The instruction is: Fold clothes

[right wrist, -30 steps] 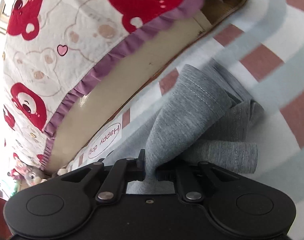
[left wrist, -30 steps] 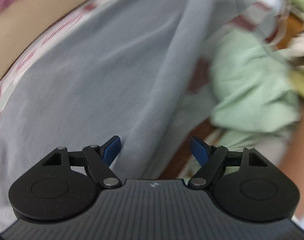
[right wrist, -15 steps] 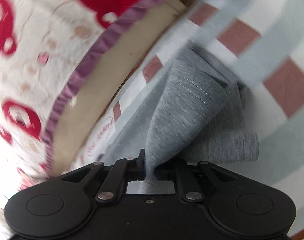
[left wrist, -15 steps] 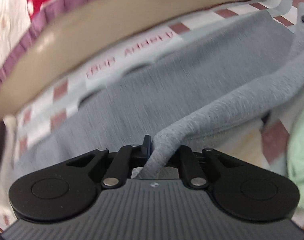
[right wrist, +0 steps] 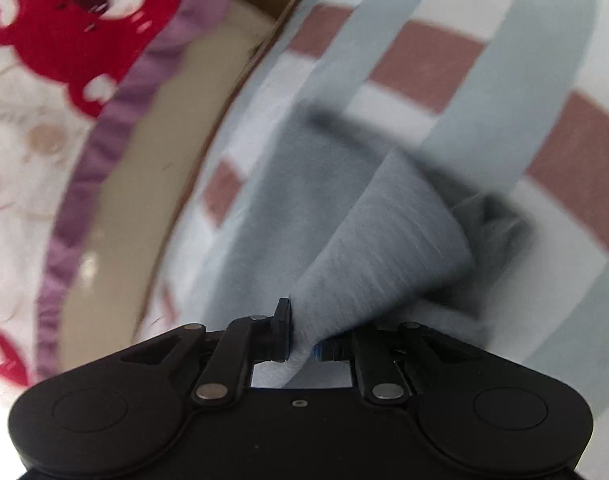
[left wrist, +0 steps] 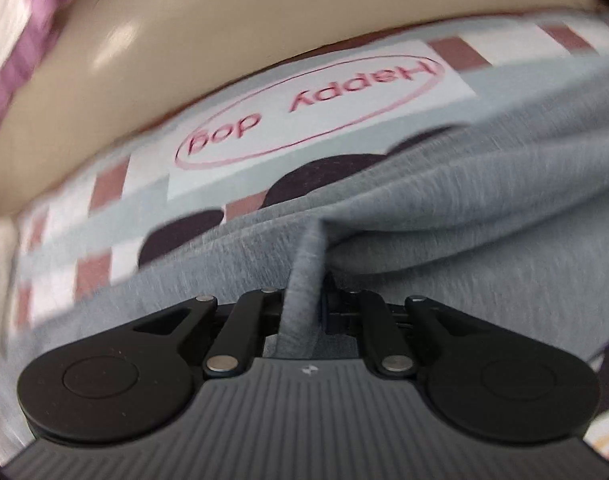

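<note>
**Both grippers clamped on grey garment, over checked sheet**

Left wrist view, left to right: purple frill (left wrist: pixel 20 60) and beige panel (left wrist: pixel 224 20) along top left. Below, checked sheet (left wrist: pixel 104 188) in pale blue, white and dusty red, with dark round spots and a white patch reading "Happy dog" (left wrist: pixel 316 112), seen upside down. Grey garment (left wrist: pixel 484 208) spread across lower and right part, lying on the sheet, bunched into a ridge running down to left gripper (left wrist: pixel 304 304). Fingers closed on that ridge of fabric; blue pad just visible on right side of the pinch. Heavy motion blur.

Right wrist view, left to right: white quilt with red bear print (right wrist: pixel 76 28) and purple frill edging, then beige panel (right wrist: pixel 144 184). Same checked sheet (right wrist: pixel 444 60) fills right side. Grey garment (right wrist: pixel 384 248) in centre, on the sheet, a folded flap rising cone-like from right gripper (right wrist: pixel 302 340). Fingers closed on flap's narrow end. Dark shadow under the raised fold. Blurred.
</note>
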`<state>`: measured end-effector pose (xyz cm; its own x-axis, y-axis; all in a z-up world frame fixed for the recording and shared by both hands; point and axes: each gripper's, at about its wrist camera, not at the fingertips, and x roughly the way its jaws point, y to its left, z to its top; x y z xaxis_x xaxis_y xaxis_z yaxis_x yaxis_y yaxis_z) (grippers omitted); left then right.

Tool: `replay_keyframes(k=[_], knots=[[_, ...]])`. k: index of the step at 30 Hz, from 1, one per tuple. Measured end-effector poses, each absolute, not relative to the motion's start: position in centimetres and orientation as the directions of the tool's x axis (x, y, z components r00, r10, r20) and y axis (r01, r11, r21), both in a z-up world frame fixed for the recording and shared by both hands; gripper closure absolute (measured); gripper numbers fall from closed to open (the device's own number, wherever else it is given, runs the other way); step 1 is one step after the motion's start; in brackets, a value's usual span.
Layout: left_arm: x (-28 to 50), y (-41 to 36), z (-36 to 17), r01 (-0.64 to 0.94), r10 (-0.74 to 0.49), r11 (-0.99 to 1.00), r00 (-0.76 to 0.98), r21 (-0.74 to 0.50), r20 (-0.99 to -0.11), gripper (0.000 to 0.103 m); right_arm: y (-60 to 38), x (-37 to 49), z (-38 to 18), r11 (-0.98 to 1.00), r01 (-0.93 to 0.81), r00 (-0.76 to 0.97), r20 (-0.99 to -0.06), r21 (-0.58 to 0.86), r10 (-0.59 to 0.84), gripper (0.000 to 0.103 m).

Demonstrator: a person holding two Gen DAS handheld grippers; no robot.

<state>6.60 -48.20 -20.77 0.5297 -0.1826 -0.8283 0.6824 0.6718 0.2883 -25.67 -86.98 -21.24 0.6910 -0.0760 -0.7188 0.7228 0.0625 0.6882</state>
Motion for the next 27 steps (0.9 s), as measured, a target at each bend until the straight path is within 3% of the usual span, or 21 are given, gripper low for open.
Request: replay_keyframes(k=[5,7,9,10,13,16,18,21,22,25,27], knots=[[7.3,-47.4,-20.9,0.695,-0.202,0.674,0.497,0.249,-0.844,0.089,-87.2,-25.0,-20.7,0.083,0.748,0.663,-0.733,0.659,-0.154,0.086],[7.6,-47.4,-20.9,0.674,-0.167,0.685,0.514,0.276,-0.841,0.071,-87.5,-24.6,-20.1,0.117,0.749,0.662,-0.728,0.653,-0.177,0.083],[7.8,-47.5,-20.9,0.646,-0.12,0.687,0.552,0.332,-0.825,0.037,-88.2,-24.8,-18.7,0.219,0.752,0.658,-0.721,0.621,-0.217,0.078],[7.7,-47.3,-21.0,0.645,-0.121,0.686,0.559,0.338,-0.821,0.035,-88.6,-24.9,-17.9,0.273,0.755,0.653,-0.718,0.596,-0.241,0.076],[7.8,-46.6,-21.0,0.658,-0.141,0.676,0.557,0.332,-0.819,0.036,-89.3,-26.4,-15.8,0.342,0.776,0.63,-0.688,0.53,-0.361,0.065],[8.1,-46.6,-20.7,0.66,-0.136,0.672,0.555,0.335,-0.82,0.034,-89.8,-28.1,-14.7,0.338,0.781,0.625,-0.664,0.525,-0.411,0.065],[8.3,-46.7,-20.6,0.659,-0.128,0.669,0.557,0.343,-0.82,0.03,-89.7,-28.3,-14.3,0.345,0.772,0.636,-0.661,0.534,-0.398,0.064],[8.3,-46.8,-20.3,0.666,-0.135,0.662,0.558,0.345,-0.819,0.03,-89.4,-27.2,-14.9,0.392,0.772,0.628,-0.691,0.5,-0.357,0.048],[8.1,-46.7,-20.1,0.673,-0.15,0.658,0.556,0.338,-0.817,0.03,-89.2,-26.4,-15.2,0.407,0.78,0.613,-0.711,0.475,-0.344,0.048],[7.7,-46.4,-19.4,0.695,-0.193,0.645,0.55,0.317,-0.813,0.044,-88.2,-24.3,-16.3,0.446,0.809,0.542,-0.78,0.383,-0.314,0.048],[7.5,-46.1,-18.9,0.71,-0.222,0.636,0.544,0.303,-0.809,0.066,-87.5,-23.1,-16.9,0.488,0.8,0.527,-0.796,0.349,-0.296,0.047]])
